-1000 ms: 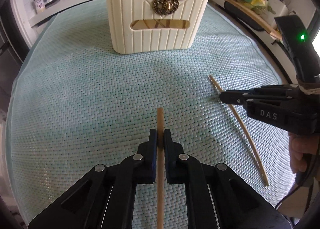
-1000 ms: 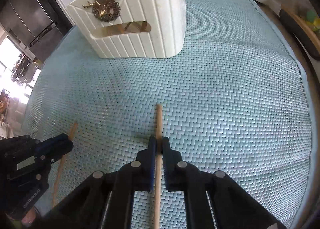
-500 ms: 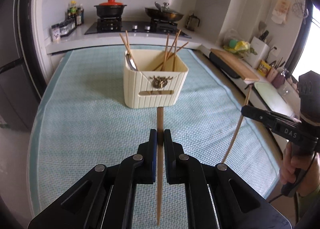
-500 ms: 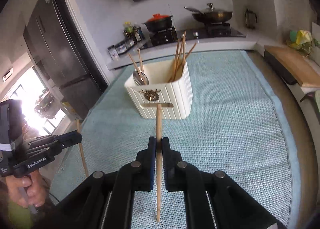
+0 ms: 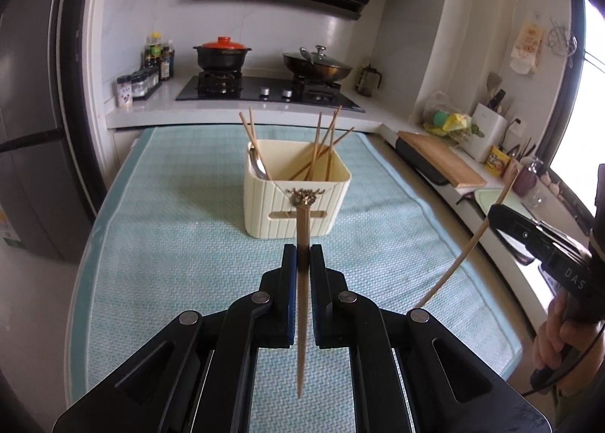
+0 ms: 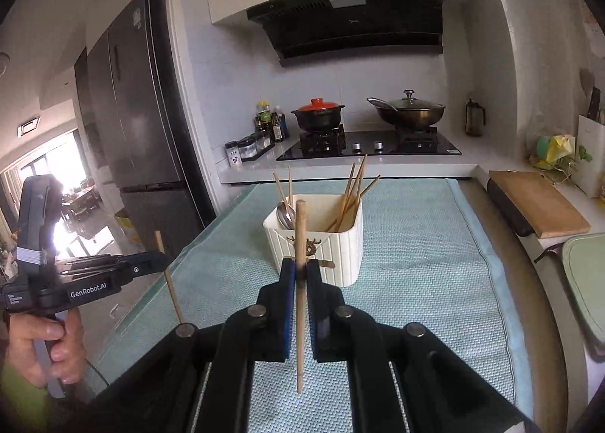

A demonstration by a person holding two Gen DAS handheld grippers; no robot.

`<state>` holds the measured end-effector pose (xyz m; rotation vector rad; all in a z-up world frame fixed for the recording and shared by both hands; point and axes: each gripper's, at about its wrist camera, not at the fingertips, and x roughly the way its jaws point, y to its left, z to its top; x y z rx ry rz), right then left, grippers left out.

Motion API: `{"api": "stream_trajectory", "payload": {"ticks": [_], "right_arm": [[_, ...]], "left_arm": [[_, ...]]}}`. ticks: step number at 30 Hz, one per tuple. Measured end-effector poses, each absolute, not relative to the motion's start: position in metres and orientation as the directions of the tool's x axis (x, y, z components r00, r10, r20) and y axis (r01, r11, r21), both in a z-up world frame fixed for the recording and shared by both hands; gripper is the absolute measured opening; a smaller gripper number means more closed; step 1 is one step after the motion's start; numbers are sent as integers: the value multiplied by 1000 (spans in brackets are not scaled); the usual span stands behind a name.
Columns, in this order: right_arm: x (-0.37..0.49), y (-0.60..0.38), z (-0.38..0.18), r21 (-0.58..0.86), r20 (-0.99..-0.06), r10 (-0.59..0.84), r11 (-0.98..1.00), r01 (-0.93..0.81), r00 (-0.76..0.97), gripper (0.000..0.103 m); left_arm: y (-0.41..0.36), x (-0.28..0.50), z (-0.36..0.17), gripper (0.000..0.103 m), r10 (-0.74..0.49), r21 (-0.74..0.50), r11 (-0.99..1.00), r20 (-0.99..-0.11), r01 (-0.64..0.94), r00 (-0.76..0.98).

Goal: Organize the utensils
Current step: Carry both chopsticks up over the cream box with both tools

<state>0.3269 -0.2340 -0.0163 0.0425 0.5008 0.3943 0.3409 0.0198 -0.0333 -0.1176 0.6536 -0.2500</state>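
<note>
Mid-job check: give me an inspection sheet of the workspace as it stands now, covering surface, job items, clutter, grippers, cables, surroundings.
Surface: teal woven mat covers the table.
Job's things: cream utensil holder holds several chopsticks and a spoon; one chopstick in the left gripper, another chopstick in the right.
Clutter: nothing seen on the mat.
Grippers: left gripper and right gripper both shut on their chopsticks, above the mat, short of the holder.
Cables: a dark cable hangs below the right hand.
Surroundings: stove with two pots, cutting board, fridge.
</note>
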Motion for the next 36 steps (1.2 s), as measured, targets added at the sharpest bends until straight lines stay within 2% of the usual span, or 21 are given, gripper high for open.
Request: {"api": "stream_trajectory", "payload": {"ticks": [19, 27, 32, 36], "right_arm": [[329, -236, -24, 129, -483, 375, 924, -359, 791, 6], [329, -234, -29, 125, -497, 375, 923, -363, 783, 6], [344, -230, -20, 96, -502, 369, 922, -375, 782, 6], [374, -223, 19, 51, -439, 363, 923, -381, 822, 6]], "left_arm": [[12, 341, -36, 5, -183, -94, 983, -600, 158, 779], [17, 342, -34, 5, -204, -122, 979, -601, 164, 773], [33, 359, -4, 5, -272, -196, 961, -572, 193, 774], [38, 385, 50, 5, -255, -168, 966, -479, 197, 840]]}}
